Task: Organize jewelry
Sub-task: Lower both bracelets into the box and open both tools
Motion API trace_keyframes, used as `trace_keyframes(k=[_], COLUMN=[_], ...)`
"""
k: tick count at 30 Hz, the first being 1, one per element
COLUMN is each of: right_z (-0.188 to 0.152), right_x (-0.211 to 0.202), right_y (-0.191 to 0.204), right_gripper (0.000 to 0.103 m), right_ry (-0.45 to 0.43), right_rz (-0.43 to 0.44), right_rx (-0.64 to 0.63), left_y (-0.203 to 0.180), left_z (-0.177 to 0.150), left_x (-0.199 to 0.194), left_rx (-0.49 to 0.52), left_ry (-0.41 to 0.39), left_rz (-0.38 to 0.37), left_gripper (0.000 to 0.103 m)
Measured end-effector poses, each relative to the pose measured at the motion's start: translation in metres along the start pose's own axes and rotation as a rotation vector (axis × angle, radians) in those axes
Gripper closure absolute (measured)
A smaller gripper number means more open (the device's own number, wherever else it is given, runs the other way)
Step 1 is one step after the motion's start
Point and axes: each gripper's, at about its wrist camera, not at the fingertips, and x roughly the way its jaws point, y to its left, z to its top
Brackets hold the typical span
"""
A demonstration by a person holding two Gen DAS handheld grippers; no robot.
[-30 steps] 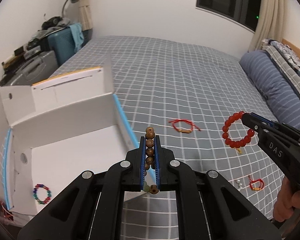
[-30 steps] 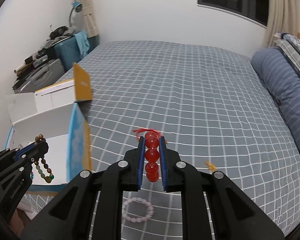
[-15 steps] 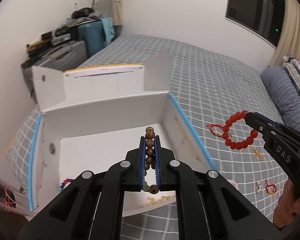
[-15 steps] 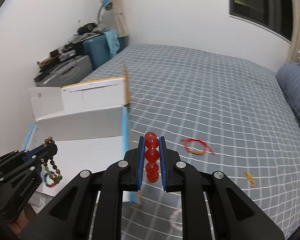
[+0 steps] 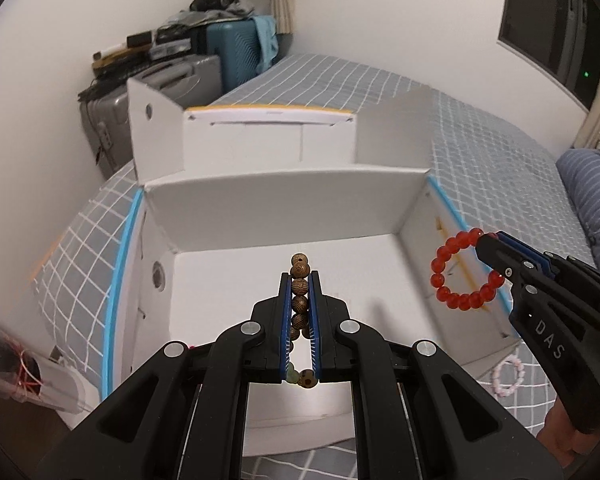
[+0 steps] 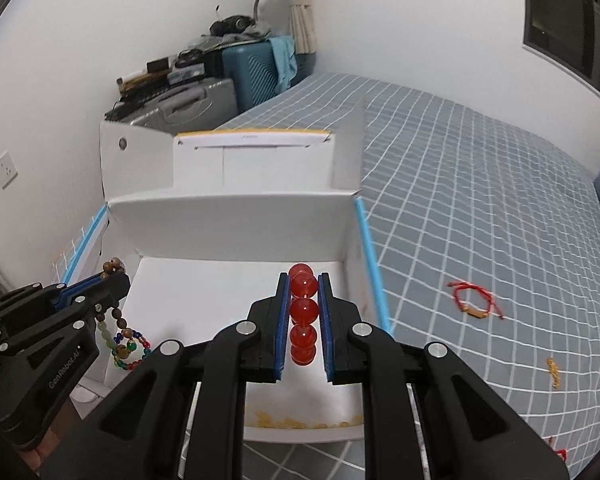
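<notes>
The left gripper (image 5: 300, 320) pinches the wooden bracelet (image 5: 300, 292) tight. The right gripper (image 6: 304, 320) pinches the red bracelet (image 6: 303, 312) tight. Both hang over the white box (image 5: 260, 220) (it lies just below, open).

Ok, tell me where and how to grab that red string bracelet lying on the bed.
Take the red string bracelet from above, straddling one side of its cord loop. It lies flat on the checked bedspread, so there is nothing to catch from the side, and nothing lies close beside it.

White cardboard box (image 5: 284, 208) w/ blue edges; grey white-grid bed cover (image 6: 480, 208); red bead bracelet (image 5: 466, 270); brown wooden bead bracelet (image 5: 300, 292); teal ribbed suitcase (image 6: 256, 70).
</notes>
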Motion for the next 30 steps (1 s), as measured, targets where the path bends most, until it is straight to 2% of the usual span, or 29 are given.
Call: trace_keyframes(k=[5, 17, 30], right_z=[-0.007, -0.021, -0.028], right_x=[0.025, 0.063, 0.079], right_y=[0.011, 0.01, 0.011], right_gripper=[0.09, 0.09, 0.09], right_ry=[0.047, 0.156, 0.226], right_rz=[0.0, -0.021, -0.031], right_rx=[-0.014, -0.001, -0.007], left_y=[0.015, 0.03, 0.027], left_z=[-0.003, -0.016, -0.022], left_x=[0.019, 0.063, 0.075], left_rx=[-0.019, -0.037, -0.008], left_ry=[0.04, 0.17, 0.219], left_rz=[0.021, 0.043, 0.065], left_gripper=[0.096, 0.096, 0.096])
